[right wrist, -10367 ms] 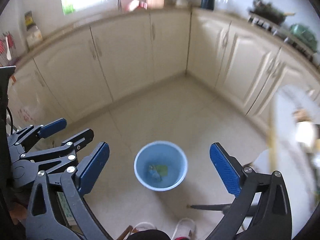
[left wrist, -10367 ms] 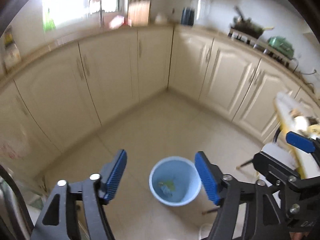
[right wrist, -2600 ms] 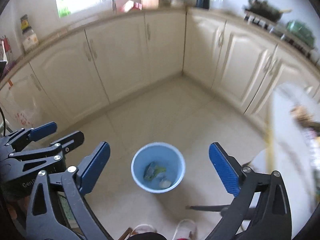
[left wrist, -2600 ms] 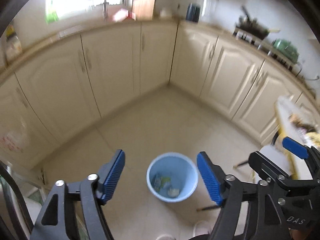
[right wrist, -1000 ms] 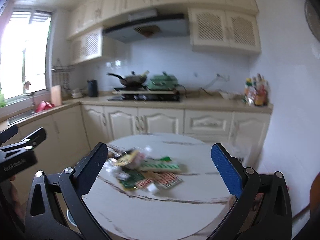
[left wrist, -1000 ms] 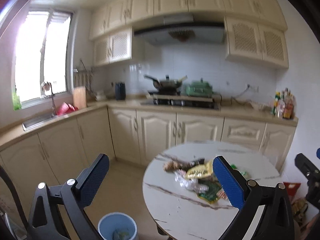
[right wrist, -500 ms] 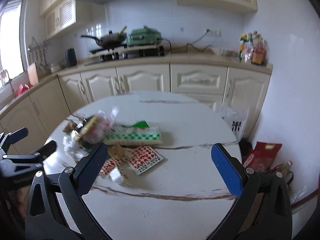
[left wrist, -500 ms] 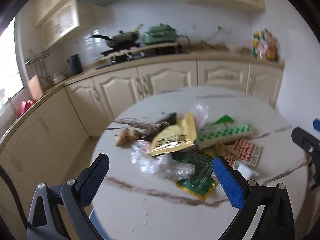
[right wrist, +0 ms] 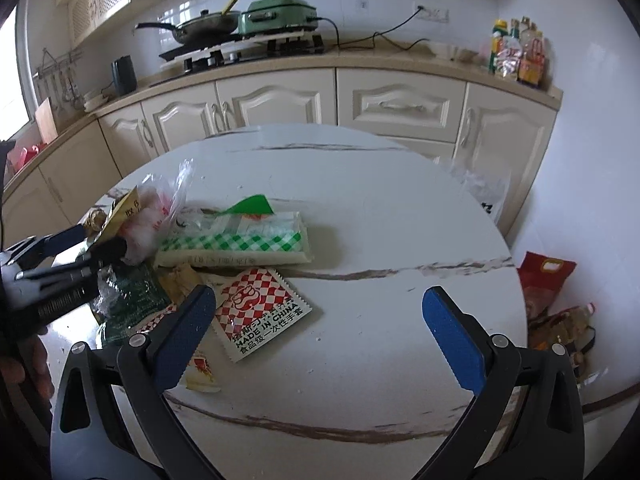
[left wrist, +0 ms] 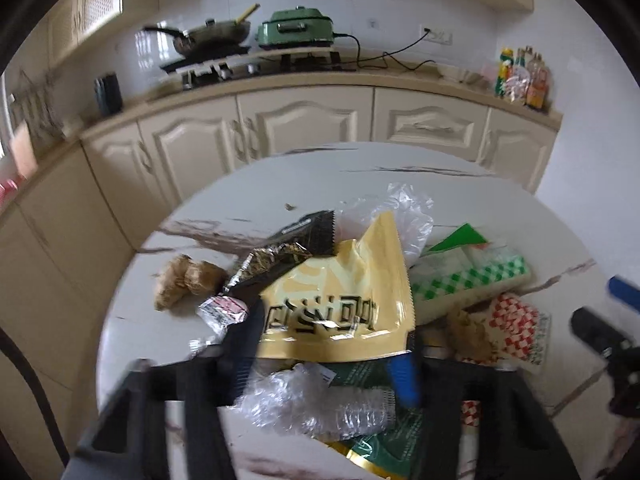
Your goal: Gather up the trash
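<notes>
Now the left gripper point(left wrist: 326, 354) has just been closing, its jaws either side of a yellow packet's point(left wrist: 340, 296) lower edge, though blur hides whether the pads press it. The right gripper point(right wrist: 318, 334) gapes wide and empty over bare counter point(right wrist: 380, 208), a red-checked sachet point(right wrist: 262, 312) at its 10 o'clock. Beyond, at 11 o'clock, lies a green-checked pack point(right wrist: 236, 242) in the trash pile.

A home kitchen: cream cabinets point(right wrist: 276, 106) and a stove point(right wrist: 240, 54) with a frying pan point(right wrist: 204, 28) stand ahead of the gripper, beyond a round marble table point(right wrist: 380, 240)
</notes>
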The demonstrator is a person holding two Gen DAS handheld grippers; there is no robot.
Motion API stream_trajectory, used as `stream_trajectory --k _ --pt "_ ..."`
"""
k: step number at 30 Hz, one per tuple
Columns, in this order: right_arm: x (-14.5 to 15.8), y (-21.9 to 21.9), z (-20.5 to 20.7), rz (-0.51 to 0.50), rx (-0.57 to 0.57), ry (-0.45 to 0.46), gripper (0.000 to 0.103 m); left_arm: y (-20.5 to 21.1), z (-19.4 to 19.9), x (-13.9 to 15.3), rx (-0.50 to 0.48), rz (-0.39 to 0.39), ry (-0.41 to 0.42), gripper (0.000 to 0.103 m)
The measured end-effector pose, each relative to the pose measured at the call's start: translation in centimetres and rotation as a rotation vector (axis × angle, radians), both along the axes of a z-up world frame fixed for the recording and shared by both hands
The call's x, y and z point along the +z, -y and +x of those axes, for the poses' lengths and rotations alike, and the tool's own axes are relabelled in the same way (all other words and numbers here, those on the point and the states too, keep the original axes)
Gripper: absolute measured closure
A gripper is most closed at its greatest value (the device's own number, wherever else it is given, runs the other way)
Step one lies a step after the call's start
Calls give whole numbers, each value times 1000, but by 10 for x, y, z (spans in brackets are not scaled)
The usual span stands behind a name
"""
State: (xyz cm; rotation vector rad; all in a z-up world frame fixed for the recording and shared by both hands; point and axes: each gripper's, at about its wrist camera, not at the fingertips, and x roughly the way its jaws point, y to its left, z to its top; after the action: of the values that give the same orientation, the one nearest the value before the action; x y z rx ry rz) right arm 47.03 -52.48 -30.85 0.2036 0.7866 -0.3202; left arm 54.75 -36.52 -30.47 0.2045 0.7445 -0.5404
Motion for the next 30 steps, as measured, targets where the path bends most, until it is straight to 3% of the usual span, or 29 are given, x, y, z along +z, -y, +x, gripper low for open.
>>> stream_trajectory --k 7,18,19,25,27,30 --pt "-10 -11 1 40 52 -35 0 -34 -3 23 -3 -62 36 93" --pt "-34 -57 10 28 195 -135 1 -110 -68 57 -17 -148 57 98" --pt "-36 -58 10 26 198 -144 4 -115 -72 56 -26 -157 45 98" --pt "-36 -62 2 -10 200 -134 50 -130 -81 61 -70 -259 -26 99" --pt "-34 -62 -2 -15 193 -127 76 -129 -86 68 -85 -254 -2 100" --pt "-32 -57 -7 -3 182 -124 82 -131 -89 71 -116 -269 -13 100"
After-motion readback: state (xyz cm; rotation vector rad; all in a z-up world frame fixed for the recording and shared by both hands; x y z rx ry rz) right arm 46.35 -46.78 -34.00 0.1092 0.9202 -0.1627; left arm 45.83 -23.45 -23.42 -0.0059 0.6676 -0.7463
